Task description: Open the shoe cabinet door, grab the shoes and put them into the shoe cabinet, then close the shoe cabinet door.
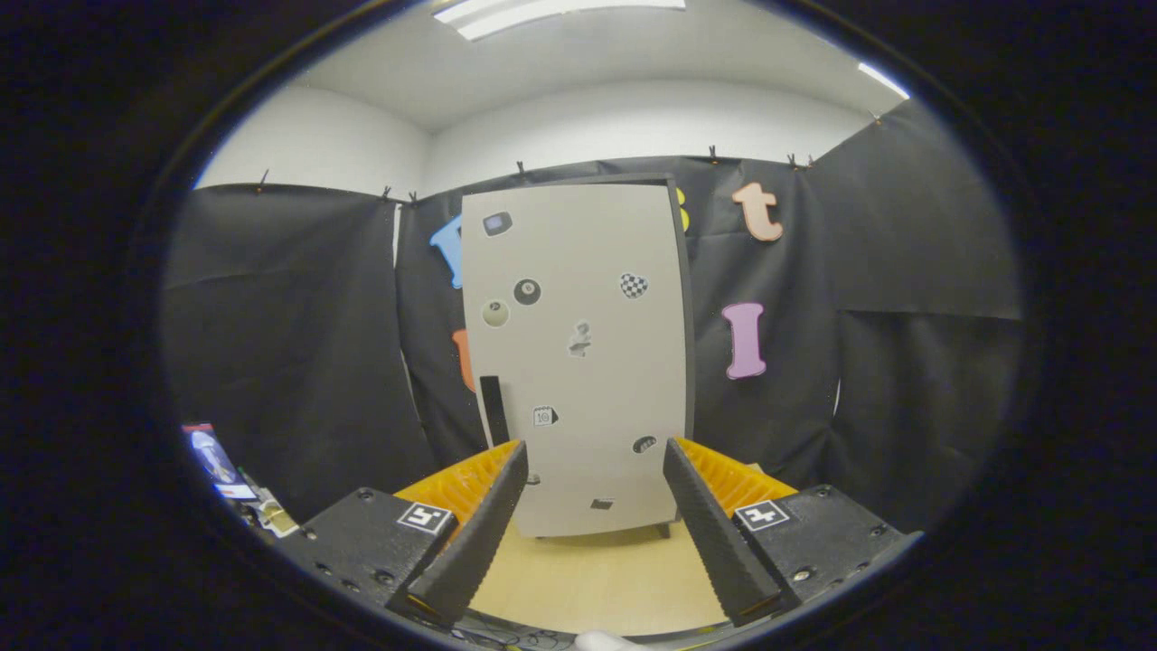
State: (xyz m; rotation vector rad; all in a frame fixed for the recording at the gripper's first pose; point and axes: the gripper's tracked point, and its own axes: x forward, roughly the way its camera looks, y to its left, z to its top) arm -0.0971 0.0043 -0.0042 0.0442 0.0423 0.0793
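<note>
Cabinet stands upright at the far end of the wooden floor, door shut, its dark handle at the lower left. Tool hangs well short of it, fingers spread wide and holding nothing. A closed door fits either end of the task: shoes waiting elsewhere, or already stowed inside.

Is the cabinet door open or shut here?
Shut. The door lies flat across the cabinet front, with no gap and no inside showing. The tool is open, short of the door, holding nothing.
</note>
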